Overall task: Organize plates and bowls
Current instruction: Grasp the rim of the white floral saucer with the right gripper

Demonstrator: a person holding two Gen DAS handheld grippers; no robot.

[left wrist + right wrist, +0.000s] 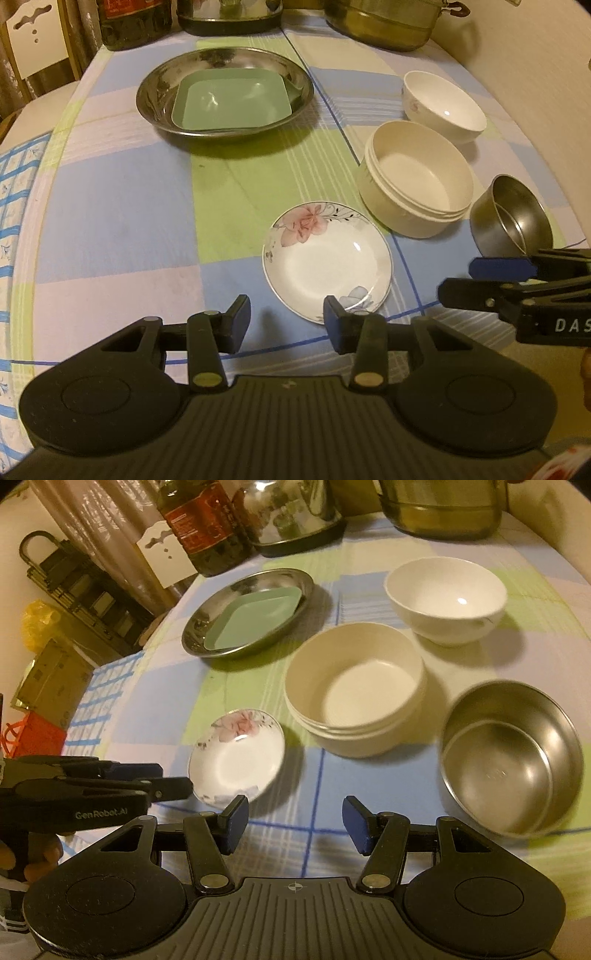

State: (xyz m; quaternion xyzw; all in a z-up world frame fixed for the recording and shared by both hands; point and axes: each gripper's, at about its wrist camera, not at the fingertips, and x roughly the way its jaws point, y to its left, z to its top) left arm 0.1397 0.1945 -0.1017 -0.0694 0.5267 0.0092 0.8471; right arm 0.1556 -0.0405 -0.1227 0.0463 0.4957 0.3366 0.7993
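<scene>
A small floral saucer lies on the checked tablecloth just ahead of my open, empty left gripper. A cream plastic bowl, a white ceramic bowl and a small steel bowl stand to the right. A green square plate lies in a steel dish at the back. My right gripper is open and empty, near the steel bowl.
A dark bottle, a steel kettle and a large steel pot stand along the table's far edge. A chair back is beyond the left corner. Boxes and bags sit off the table's left side.
</scene>
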